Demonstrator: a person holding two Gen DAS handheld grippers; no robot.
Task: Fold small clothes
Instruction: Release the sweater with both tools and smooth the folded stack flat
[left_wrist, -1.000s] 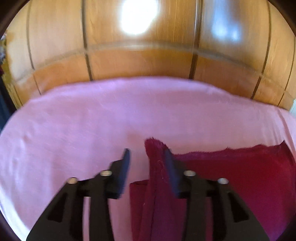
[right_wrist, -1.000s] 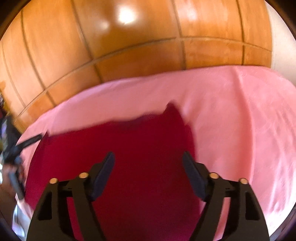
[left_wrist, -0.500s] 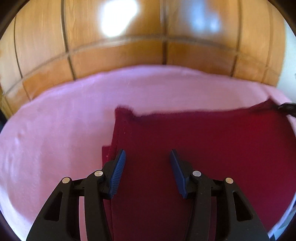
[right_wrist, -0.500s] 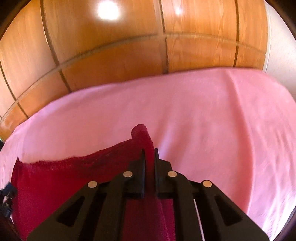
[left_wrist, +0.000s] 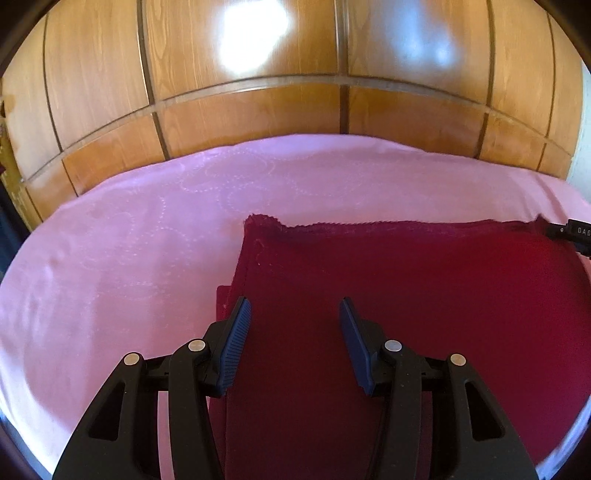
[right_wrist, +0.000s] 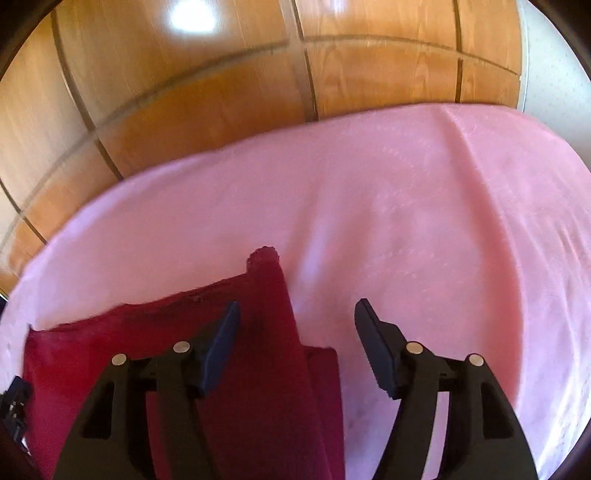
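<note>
Right, both my grippers spread wide, gripping nothing.
Red cloth (left_wrist: 424, 314) lies folded flat on pink sheet (left_wrist: 122, 258); L gripper (left_wrist: 291, 314) over its left edge, R gripper (right_wrist: 295, 314) over its right corner.

Behind everything, glossy wooden panelling (left_wrist: 258, 107) in warm orange-brown, split by dark vertical grooves and one horizontal rail curving across the upper half of both frames. Bright glare patches (left_wrist: 251, 37) high on the panels, upper centre in the left view, upper left in the right view. Below, a pink cover (left_wrist: 110, 266) with a faint dotted swirl pattern, spread across the middle and lower frame, softly creased toward the right in the right view. At the upper right edge, a strip of pale wall (right_wrist: 546, 62).
</note>
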